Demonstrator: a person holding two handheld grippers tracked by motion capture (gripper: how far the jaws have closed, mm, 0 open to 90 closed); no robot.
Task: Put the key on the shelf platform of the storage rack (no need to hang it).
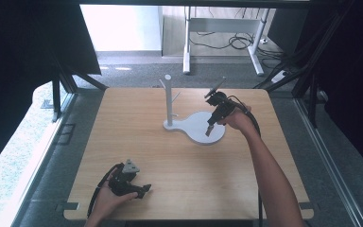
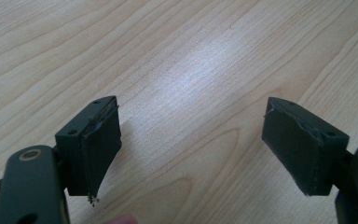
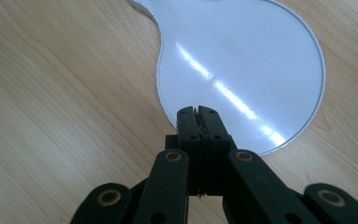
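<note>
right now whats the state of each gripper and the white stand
left gripper: jaws wide open, nothing between them, low over the bare table
right gripper: jaws shut together, nothing held, tips over the near edge of the stand's base
white stand: upright, pegs bare, flat round base lying on the table

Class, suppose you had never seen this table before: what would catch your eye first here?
Probably the white stand right of the table's middle, with its pegged post rising at its left end. Next, the right gripper, jaws shut, poised over the stand's round base, and the left gripper, jaws open, near the front edge.
</note>
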